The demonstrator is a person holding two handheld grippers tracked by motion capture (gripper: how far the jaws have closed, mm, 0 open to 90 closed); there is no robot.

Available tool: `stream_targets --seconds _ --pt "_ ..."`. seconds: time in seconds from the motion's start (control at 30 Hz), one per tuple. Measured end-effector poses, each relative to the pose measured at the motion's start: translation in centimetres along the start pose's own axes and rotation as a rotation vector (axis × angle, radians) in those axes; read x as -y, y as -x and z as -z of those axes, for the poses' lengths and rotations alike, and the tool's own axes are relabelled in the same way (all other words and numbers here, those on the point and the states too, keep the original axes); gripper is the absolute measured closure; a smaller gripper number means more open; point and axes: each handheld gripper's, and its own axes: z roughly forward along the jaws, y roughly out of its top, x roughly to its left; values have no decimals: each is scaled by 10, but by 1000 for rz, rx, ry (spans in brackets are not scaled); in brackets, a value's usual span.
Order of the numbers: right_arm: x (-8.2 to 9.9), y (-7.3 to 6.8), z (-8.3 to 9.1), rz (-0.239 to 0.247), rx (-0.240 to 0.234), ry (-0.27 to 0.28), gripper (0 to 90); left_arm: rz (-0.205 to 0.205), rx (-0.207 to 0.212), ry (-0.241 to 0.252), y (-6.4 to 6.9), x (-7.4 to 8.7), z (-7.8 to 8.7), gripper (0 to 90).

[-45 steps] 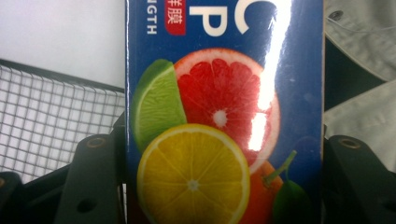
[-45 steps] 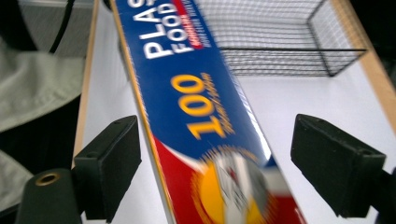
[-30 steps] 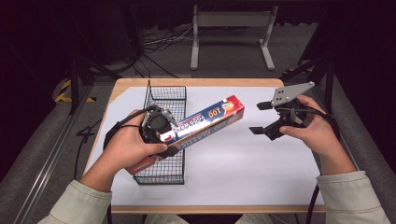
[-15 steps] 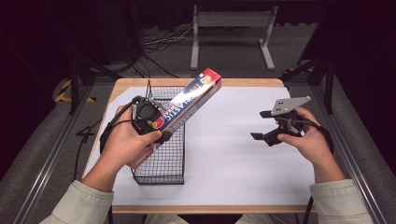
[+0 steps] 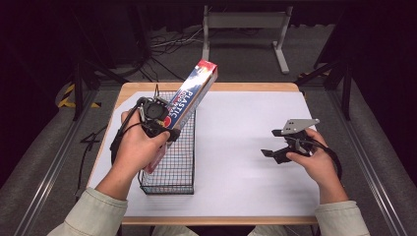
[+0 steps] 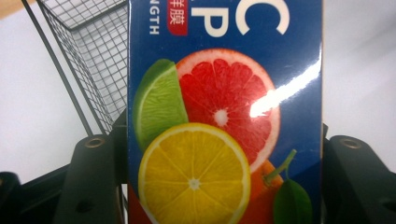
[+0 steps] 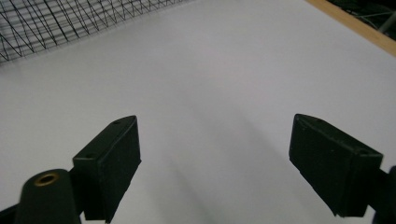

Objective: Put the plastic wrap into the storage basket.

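High view: wire basket [image 5: 169, 162] sits on the left part of the white worktop [image 5: 236, 147], long axis running front to back. I'm using the basket as reference.

Left tool [image 5: 158, 120] is above the basket's far half, clamped on a long plastic wrap box [image 5: 189, 98]. The box is tilted steeply: its low end is inside the basket, down near the person's left hand [image 5: 140, 147]; its top end sticks up and away past the basket's far rim. Can't tell whether the low end touches the basket floor, the hand hides it.

Left gripper view: box [image 6: 224, 112] sits between the two black jaws, both pressed against its side edges. The printed face points at the camera: blue background, with lime, grapefruit and lemon slices plus white lettering. Basket mesh [image 6: 93, 60] is behind the box, upper left, with white worktop beyond.

Right tool [image 5: 280, 147] is well to the right of the basket, low over bare worktop, held in the right hand [image 5: 317, 162]. The grey three-cornered plate [image 5: 297, 125] on top of it is visible.

Right gripper view: jaws are spread wide, nothing between them, just white worktop [image 7: 210, 93] below. Basket mesh [image 7: 70, 23] crosses the top left corner, well apart from the jaws. The wooden worktop edge [image 7: 350, 25] shows at top right.
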Motion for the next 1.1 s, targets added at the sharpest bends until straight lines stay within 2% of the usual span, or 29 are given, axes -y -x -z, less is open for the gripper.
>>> stream_targets --seconds 0.07,0.23,0.3,0.33,0.4,0.47,0.53,0.6,0.63,0.67,0.8,1.1 --pt "1 0 -2 9 29 -20 169 51 -10 8 -1 -1 -2 392" --pt "1 -3 -4 16 35 -27 177 158 -42 10 -3 0 -12 391" --pt "2 -4 -4 16 34 -25 177 227 -41 14 -3 0 -16 390" --pt "2 -4 -4 15 32 -23 177 242 -46 18 -2 1 -17 390" --pt "3 -3 -4 12 30 -23 177 252 -67 29 0 1 -20 391" --pt "4 -3 -5 6 27 -22 177 288 -68 34 1 1 -23 392" --pt "5 -2 -5 3 27 -21 177 300 -79 38 1 1 -25 392" --pt "6 -2 -6 1 24 -23 176 338 -83 52 1 0 -27 392" --pt "6 -2 -6 1 24 -23 176 338 -83 52 1 0 -27 392" --pt "6 -2 -6 -1 23 -23 173 364 -89 59 1 0 -28 392" --pt "6 -3 -6 -7 12 -19 173 404 -118 72 0 1 -31 393" --pt "6 -4 -7 -8 6 -17 168 431 -101 61 -2 2 -41 393"
